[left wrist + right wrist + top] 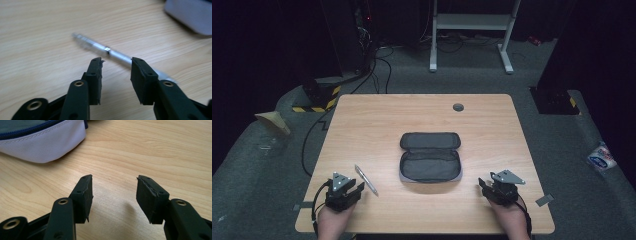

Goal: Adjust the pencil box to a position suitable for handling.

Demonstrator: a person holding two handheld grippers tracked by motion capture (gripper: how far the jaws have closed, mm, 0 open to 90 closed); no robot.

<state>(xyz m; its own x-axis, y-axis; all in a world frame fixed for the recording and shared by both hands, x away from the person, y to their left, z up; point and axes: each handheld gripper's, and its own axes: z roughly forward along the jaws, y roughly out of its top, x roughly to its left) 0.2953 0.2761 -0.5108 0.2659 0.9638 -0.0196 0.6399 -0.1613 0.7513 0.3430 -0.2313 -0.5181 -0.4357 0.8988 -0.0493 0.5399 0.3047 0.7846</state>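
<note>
Nothing is packed yet — the pen (366, 179) lies on the table (362, 120), left of the open case (430, 156). The left gripper (116, 65) is spread just before it, gripping nothing. The right gripper (114, 185) is parted and empty too — pickup and placing are left.

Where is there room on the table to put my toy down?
The far table behind the open pencil case is bare, save a small grey cap. It is crowded near the left gripper, where the pen lies.
</note>
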